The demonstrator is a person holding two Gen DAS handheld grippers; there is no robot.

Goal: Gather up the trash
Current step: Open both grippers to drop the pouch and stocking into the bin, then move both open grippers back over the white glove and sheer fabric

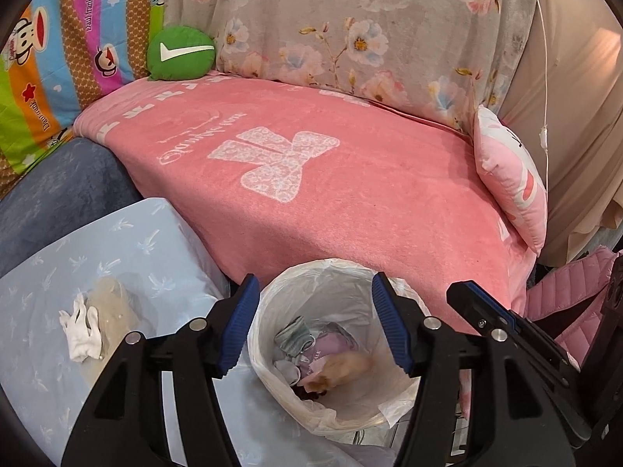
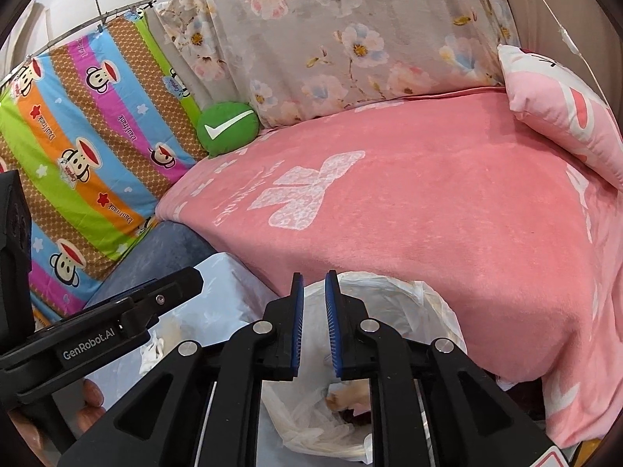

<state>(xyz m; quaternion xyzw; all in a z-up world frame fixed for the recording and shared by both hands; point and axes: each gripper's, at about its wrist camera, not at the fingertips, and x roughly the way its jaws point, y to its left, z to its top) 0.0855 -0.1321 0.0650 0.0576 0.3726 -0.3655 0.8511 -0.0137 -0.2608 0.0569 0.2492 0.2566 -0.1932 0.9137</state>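
Note:
A bin with a white plastic liner (image 1: 272,373) stands below the pink blanket's edge. It holds crumpled wrappers and a blurred peach-coloured scrap (image 1: 344,369). My left gripper (image 1: 314,303) hangs over the bin with its jaws wide open and nothing between them. My right gripper (image 2: 314,292) is over the liner rim (image 2: 393,284), its pads a narrow gap apart and empty; the peach scrap (image 2: 350,393) lies below it. A crumpled white tissue (image 1: 81,330) and a clear plastic wrapper (image 1: 115,303) lie on the light blue cloth (image 1: 46,389) left of the bin.
A pink blanket (image 1: 350,202) covers the seat behind the bin. On it are a green check-mark cushion (image 1: 181,54) and a pink pillow (image 1: 510,186). A pink quilted item (image 1: 564,295) lies to the right. A hand (image 2: 89,397) holds the left gripper's handle.

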